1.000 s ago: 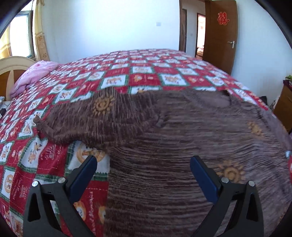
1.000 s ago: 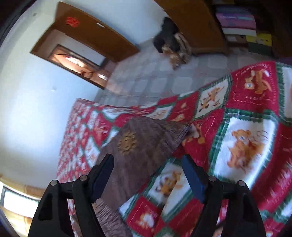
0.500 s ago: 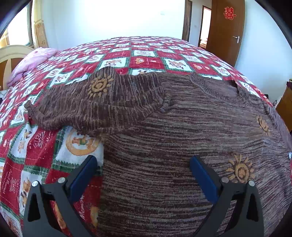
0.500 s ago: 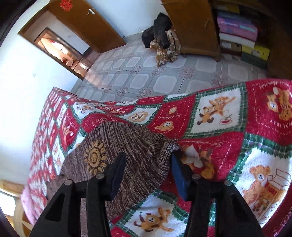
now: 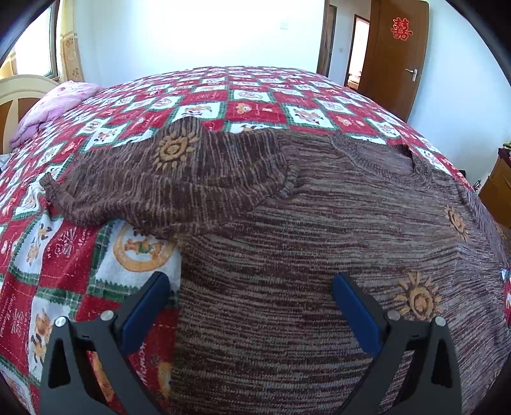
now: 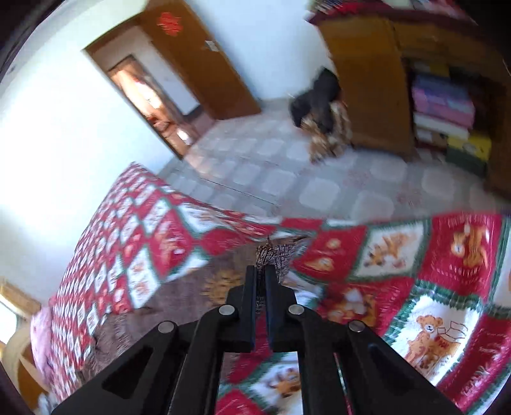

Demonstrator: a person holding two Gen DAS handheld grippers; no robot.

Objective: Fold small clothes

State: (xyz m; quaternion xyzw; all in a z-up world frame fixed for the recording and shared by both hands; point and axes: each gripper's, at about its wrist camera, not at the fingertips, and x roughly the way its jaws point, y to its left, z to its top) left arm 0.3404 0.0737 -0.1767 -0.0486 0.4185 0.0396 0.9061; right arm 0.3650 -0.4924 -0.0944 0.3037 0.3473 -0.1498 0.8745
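Spread across the bed's near edge, the soft, floppy brown knitted sweater with orange suns (image 5: pixel 287 242) will sag from its cuff, where the right gripper (image 6: pixel 260 271) is clamped, while the left gripper (image 5: pixel 249 306) hovers, fingers apart.

White walls (image 5: pixel 198 35), tiled floor (image 6: pixel 287 178)

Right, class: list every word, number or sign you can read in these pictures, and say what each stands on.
"囍": red paper sign on the brown door.
"Memo…": partial script on the red bedspread, near the left gripper.
Other bedspread lettering: too small or blurred.
No numbers.
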